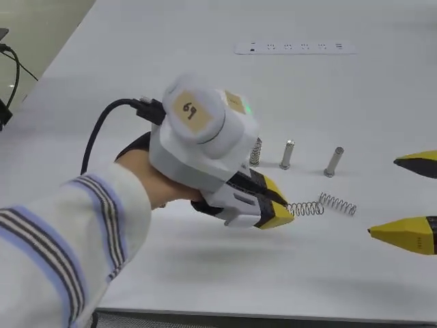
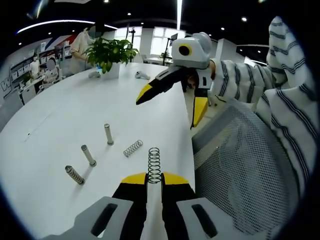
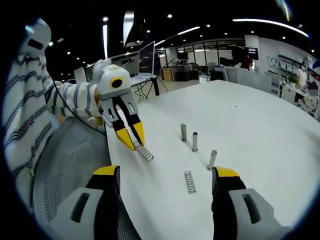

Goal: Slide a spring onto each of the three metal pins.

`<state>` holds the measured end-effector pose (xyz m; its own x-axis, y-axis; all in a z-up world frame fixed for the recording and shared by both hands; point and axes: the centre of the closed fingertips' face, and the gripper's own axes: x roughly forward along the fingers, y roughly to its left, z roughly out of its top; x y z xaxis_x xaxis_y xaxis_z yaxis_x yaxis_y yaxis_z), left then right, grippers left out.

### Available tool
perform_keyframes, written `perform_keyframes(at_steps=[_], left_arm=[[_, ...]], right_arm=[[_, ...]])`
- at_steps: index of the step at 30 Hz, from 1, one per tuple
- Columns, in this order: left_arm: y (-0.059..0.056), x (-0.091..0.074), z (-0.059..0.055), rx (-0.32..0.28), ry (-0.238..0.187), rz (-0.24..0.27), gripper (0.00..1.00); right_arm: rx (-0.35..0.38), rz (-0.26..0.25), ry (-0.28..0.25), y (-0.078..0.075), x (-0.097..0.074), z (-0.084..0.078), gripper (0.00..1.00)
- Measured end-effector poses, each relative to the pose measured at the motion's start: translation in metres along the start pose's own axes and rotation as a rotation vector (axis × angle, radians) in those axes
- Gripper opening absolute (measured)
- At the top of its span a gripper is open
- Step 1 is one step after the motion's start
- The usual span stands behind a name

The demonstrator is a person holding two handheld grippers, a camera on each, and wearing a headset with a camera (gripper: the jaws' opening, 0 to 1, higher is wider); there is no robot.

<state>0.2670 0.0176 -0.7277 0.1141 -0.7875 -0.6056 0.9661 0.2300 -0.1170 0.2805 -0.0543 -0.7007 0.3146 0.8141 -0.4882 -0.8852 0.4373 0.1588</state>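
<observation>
Taking the head view from the left, the left hand-held gripper [image 1: 287, 211] is seen low over the worktop [image 1: 205, 273]. Its jaws are closed almost fully on one end of a spring [image 1: 306, 208]. This held spring lies roughly level and projects to the right beyond the jaw tips. Whether its free end touches the worktop cannot be told. In the left gripper view it is seen pinched between the two yellow tips.

Behind the jaws, three pins stand upright in a row. The left pin [image 1: 256, 152] carries a spring. The middle pin [image 1: 287, 154] and the right pin [image 1: 334, 161] are bare. A loose spring [image 1: 338, 204] lies flat on the worktop, just beside the free end of the held spring and in front of the right pin.

At the far right, the right hand-held gripper [image 1: 382, 197] is held with its jaws spread wide and nothing between them.

One pin of three is judged complete, and the second spring is in hand. For the next move, the held spring should be tipped upright. Its open end should be centred over a bare pin, and the spring should be lowered before the jaws are released. Because only one end is gripped, some sway of the free end should be expected.
</observation>
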Motion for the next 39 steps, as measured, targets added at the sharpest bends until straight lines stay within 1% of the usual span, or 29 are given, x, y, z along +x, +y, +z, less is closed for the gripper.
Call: perform_keyframes(at_steps=[2, 3, 4, 5, 6, 8, 10, 11, 13, 15, 17, 20, 22, 24, 26, 31, 34, 39], left_arm=[[-0.002, 0.000, 0.001, 0.007, 0.004, -0.005, 0.03], [-0.003, 0.000, 0.001, 0.011, 0.006, -0.009, 0.03], [-0.004, -0.001, 0.001, 0.015, 0.007, -0.015, 0.03], [-0.006, -0.001, 0.001, 0.019, 0.008, -0.021, 0.03], [-0.007, -0.001, 0.002, 0.028, 0.008, -0.027, 0.03], [-0.009, 0.000, 0.003, 0.030, 0.007, -0.034, 0.03], [-0.011, 0.000, 0.006, 0.034, 0.000, -0.042, 0.03], [-0.012, 0.000, 0.007, 0.034, -0.001, -0.043, 0.03], [-0.014, 0.000, 0.011, 0.030, -0.016, -0.050, 0.03], [-0.015, 0.000, 0.013, 0.028, -0.026, -0.053, 0.03], [-0.017, 0.000, 0.016, 0.024, -0.035, -0.058, 0.03], [-0.019, -0.001, 0.019, 0.025, -0.047, -0.072, 0.03], [-0.021, -0.001, 0.020, 0.029, -0.049, -0.077, 0.03], [-0.022, -0.001, 0.020, 0.031, -0.047, -0.083, 0.03], [-0.023, -0.001, 0.021, 0.019, -0.058, -0.091, 0.03], [-0.024, 0.001, 0.020, 0.028, -0.052, -0.092, 0.03], [-0.026, 0.002, 0.020, 0.028, -0.053, -0.101, 0.03], [-0.029, 0.003, 0.017, 0.014, -0.059, -0.107, 0.03]], right_arm=[[-0.013, 0.035, 0.002, 0.006, 0.004, 0.002, 0.68], [-0.032, 0.053, 0.002, 0.009, 0.007, 0.002, 0.65], [-0.083, 0.075, -0.002, 0.012, 0.010, 0.004, 0.62], [-0.093, 0.084, 0.004, 0.014, 0.012, 0.003, 0.59], [-0.102, 0.104, 0.009, 0.018, 0.015, 0.002, 0.57], [-0.122, 0.136, 0.011, 0.022, 0.019, 0.001, 0.55], [-0.137, 0.160, 0.018, 0.025, 0.023, 0.000, 0.51], [-0.139, 0.163, 0.020, 0.026, 0.023, -0.001, 0.50], [-0.149, 0.194, 0.029, 0.029, 0.026, -0.002, 0.45], [-0.151, 0.229, 0.033, 0.033, 0.027, -0.003, 0.40], [-0.149, 0.253, 0.032, 0.036, 0.028, -0.004, 0.36], [-0.150, 0.275, 0.037, 0.039, 0.030, -0.005, 0.30], [-0.135, 0.286, 0.055, 0.039, 0.031, -0.008, 0.27], [-0.134, 0.295, 0.049, 0.040, 0.032, -0.008, 0.20], [-0.108, 0.320, 0.042, 0.043, 0.033, -0.008, 0.16], [-0.096, 0.357, 0.025, 0.050, 0.033, -0.004, 0.12], [-0.104, 0.375, 0.043, 0.052, 0.032, -0.006, 0.10], [-0.098, 0.401, 0.056, 0.055, 0.032, -0.008, 0.10]])
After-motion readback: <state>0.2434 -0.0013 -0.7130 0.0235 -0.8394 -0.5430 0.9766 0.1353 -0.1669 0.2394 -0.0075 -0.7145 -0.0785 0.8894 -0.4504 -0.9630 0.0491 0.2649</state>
